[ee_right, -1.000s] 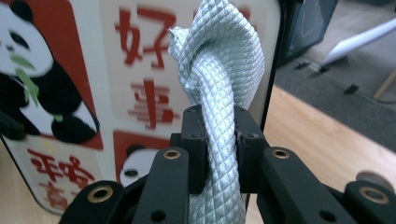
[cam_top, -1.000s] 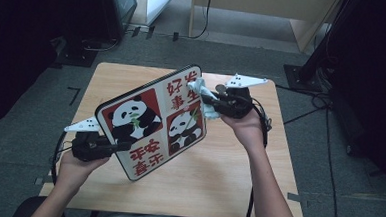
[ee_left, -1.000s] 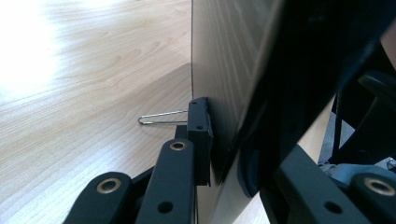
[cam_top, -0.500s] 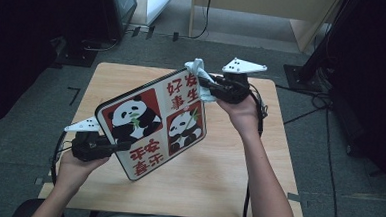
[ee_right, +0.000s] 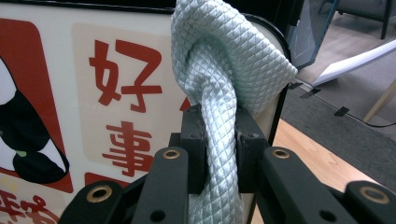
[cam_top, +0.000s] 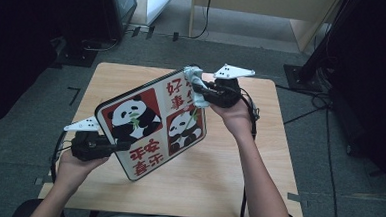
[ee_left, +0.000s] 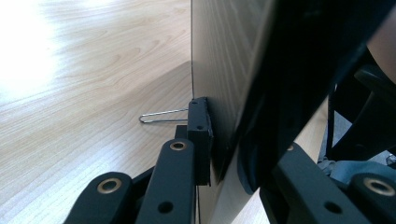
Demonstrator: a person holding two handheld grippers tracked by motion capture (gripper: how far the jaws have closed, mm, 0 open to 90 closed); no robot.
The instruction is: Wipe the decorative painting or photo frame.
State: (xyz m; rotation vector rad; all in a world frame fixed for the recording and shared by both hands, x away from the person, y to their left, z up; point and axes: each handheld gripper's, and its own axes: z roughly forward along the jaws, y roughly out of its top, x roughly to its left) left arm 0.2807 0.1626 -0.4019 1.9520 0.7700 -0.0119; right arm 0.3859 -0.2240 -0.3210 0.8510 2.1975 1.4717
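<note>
One panda board (cam_top: pixel 152 127) is clamped tilted above the tabletop (cam_top: pixel 227 175) by the left tool (cam_top: pixel 121 146); the right tool (cam_top: pixel 198 91) is clamped on one pale cloth (ee_right: pixel 224 70) against the board's top corner.

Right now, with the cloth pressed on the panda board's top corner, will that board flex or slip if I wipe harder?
The panda board looks stiff: it stays flat though the left gripper clamps just one edge. Held tilted there alone, it may pivot under a harder wipe. The cloth is floppy, draping over the corner from the right gripper.
</note>
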